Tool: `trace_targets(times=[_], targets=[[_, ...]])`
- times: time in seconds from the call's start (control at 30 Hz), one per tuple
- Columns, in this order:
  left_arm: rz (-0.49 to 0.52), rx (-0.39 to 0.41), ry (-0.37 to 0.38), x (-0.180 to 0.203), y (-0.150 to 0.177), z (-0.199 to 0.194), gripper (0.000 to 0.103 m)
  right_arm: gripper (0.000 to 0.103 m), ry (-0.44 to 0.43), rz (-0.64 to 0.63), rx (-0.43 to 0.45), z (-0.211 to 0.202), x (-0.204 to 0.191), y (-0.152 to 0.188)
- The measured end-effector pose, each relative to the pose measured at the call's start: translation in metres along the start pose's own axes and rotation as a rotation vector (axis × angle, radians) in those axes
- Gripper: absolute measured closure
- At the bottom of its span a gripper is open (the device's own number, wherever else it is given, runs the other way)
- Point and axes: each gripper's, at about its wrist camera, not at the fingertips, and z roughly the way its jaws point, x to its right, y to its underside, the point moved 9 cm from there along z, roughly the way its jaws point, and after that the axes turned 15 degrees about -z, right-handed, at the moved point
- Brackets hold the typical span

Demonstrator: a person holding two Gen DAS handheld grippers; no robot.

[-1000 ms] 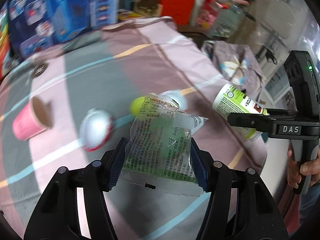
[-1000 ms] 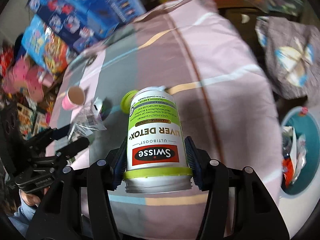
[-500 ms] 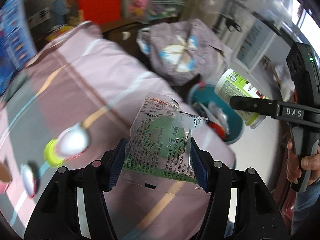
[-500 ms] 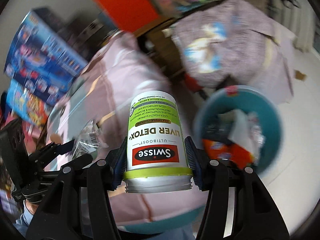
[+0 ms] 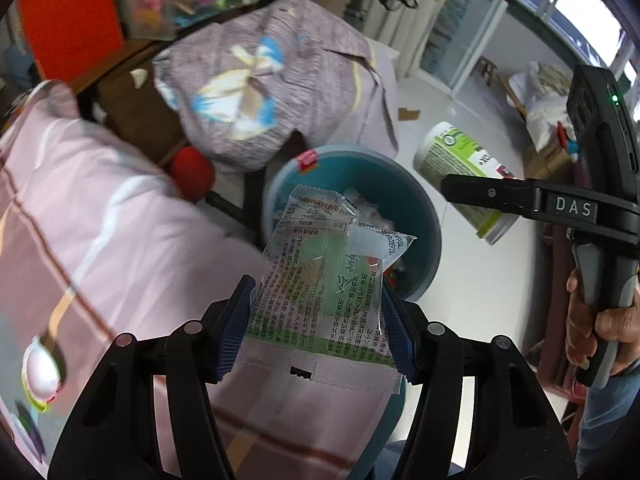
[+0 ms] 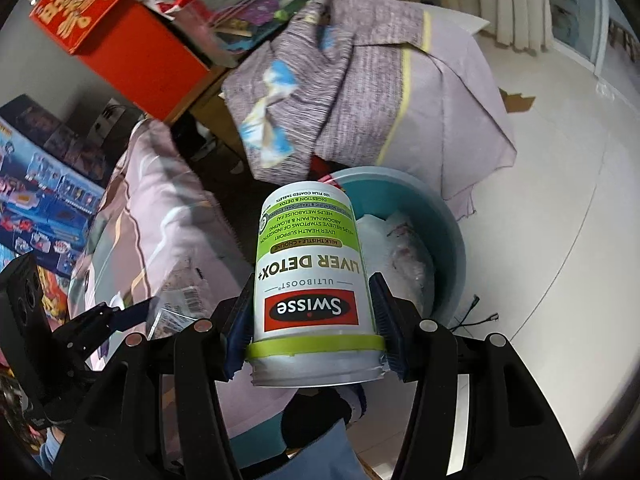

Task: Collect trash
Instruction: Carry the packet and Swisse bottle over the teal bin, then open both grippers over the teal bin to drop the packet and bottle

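Note:
My left gripper [image 5: 316, 324] is shut on a clear and green plastic wrapper [image 5: 320, 280], held above the near edge of a teal bin [image 5: 416, 204] on the floor. The right gripper [image 6: 312, 324] is shut on a white and green "Swisse Liver Detox" pill bottle [image 6: 312, 276], lid off, held over the same teal bin [image 6: 448, 232]. In the left wrist view the bottle [image 5: 460, 168] hangs to the right of the bin, in the gripper a hand [image 5: 600, 328] holds. Wrappers and paper lie inside the bin.
The table with the pink striped cloth [image 5: 92, 232] is to the left, with a small cup [image 5: 40, 372] on it. A purple cloth-covered heap [image 5: 264, 76] stands behind the bin, a red cabinet [image 6: 132, 48] beyond. White floor [image 6: 560, 240] spreads to the right.
Both grippers swung right, from over the table to above the teal bin, each keeping its grip. The table's cups and lids slid out of view to the left.

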Motion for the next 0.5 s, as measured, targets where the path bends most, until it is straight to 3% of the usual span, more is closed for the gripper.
trace_targets(times=[0.17, 0.33, 0.5], targets=[[0.035, -0.041, 0.003, 0.019, -0.002, 0.027, 0.038, 0.051, 0.003, 0.027, -0.019, 0.010, 0.014, 0.001], [0.043, -0.074, -0.015, 0.024, -0.001, 0.048, 0.020, 0.051, 0.009, 0.047, -0.034, 0.018, 0.023, 0.003], [0.017, -0.080, -0.019, 0.014, 0.001, 0.048, 0.013, 0.051, 0.013, 0.049, -0.049, 0.023, 0.024, 0.005]])
